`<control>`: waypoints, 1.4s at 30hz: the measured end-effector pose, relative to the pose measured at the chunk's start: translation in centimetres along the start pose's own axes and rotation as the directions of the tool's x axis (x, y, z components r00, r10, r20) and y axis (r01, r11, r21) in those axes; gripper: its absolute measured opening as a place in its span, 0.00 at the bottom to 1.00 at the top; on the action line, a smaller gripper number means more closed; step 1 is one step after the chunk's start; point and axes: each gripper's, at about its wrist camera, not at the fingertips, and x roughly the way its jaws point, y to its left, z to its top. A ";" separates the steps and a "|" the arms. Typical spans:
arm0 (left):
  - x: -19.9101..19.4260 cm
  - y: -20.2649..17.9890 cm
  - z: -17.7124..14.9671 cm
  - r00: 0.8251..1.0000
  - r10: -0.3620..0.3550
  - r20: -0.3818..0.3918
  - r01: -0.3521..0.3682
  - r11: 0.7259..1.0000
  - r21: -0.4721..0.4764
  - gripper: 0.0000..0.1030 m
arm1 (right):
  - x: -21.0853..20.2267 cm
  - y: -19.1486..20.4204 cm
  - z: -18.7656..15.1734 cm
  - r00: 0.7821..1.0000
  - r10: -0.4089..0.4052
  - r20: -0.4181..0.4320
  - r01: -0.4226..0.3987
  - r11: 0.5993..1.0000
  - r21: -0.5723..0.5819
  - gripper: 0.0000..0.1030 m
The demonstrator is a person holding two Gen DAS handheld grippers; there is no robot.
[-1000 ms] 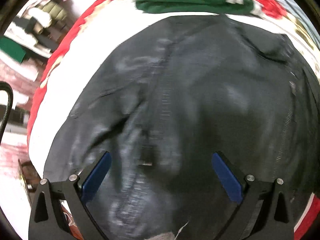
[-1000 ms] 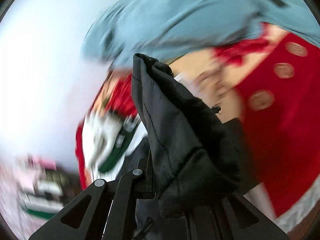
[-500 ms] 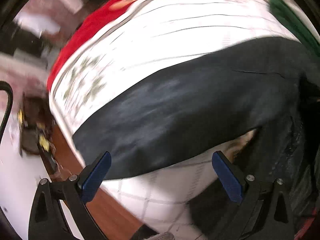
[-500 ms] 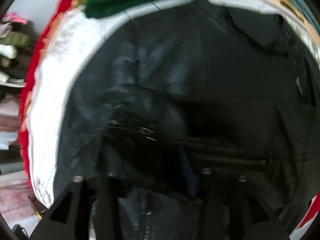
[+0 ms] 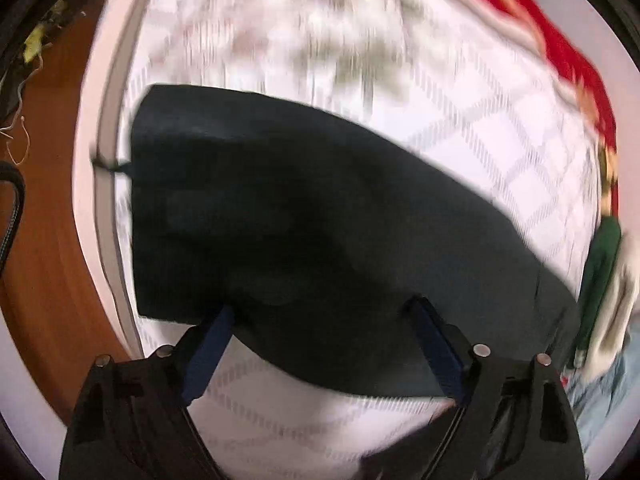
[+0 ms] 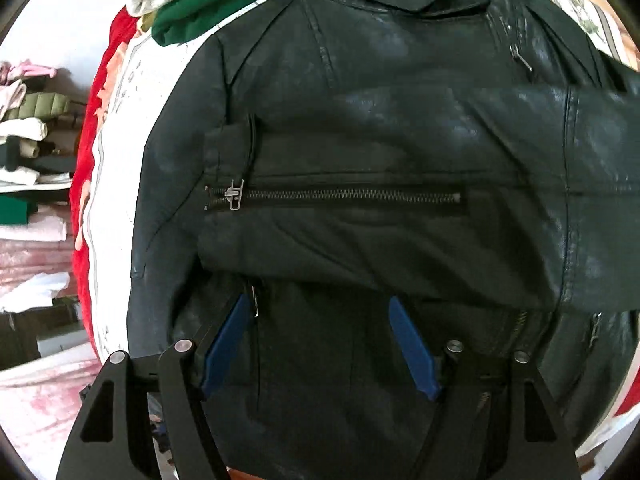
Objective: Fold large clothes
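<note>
The bed (image 5: 500, 128), under a white checked cover with a red border, carries everything here. On it my black leather jacket (image 6: 360, 128) lies flat on its front, collar at twelve o'clock in the right wrist view, hem toward me. One sleeve (image 6: 400, 216) is already folded across the back, running from three o'clock to nine o'clock, its cuff zipper (image 6: 344, 194) facing up. My right tool (image 6: 320, 344) hangs just above the lower back of the jacket, below that sleeve, jaws spread wide and holding nothing. The other sleeve (image 5: 320, 232) stretches out over the cover in the blurred left wrist view, long axis from about nine o'clock to four o'clock, its cuff end near the bed's edge at nine. My left tool (image 5: 320, 344) is also wide open and empty, its blue pads (image 5: 208, 344) straddling the near edge of that sleeve. I judge the left hand is the nearer one for this sleeve: it should close on it and carry it across the jacket's back.
</note>
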 end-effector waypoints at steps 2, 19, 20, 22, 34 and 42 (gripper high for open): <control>-0.8 -1.0 2.1 0.996 0.002 0.087 -0.006 0.999 0.041 0.83 | 0.2 0.7 0.3 1.000 0.008 0.014 -0.008 1.000 0.009 0.72; 1.2 -1.8 4.4 0.984 -0.157 0.084 0.164 0.983 -0.080 0.82 | 0.5 1.6 0.7 0.994 0.109 0.000 -0.108 0.991 0.072 0.72; 0.9 -2.2 4.2 0.985 -0.142 0.103 0.152 0.983 -0.105 0.82 | 0.6 1.2 0.8 0.994 0.114 0.004 -0.114 0.990 0.089 0.72; -0.1 -3.0 4.1 0.980 -0.119 0.158 0.138 0.984 -0.111 0.82 | 0.5 0.8 0.9 0.993 0.117 0.012 -0.117 0.988 0.100 0.72; -2.2 -8.0 7.6 0.944 -0.049 0.326 0.028 0.997 0.070 0.08 | 1.0 2.3 1.4 0.996 0.077 0.046 -0.081 0.993 0.090 0.72; -11.4 -14.9 3.7 0.855 -0.142 0.498 -0.050 0.935 0.351 0.05 | 0.2 3.3 3.1 0.982 -0.134 0.135 0.134 0.991 0.004 0.72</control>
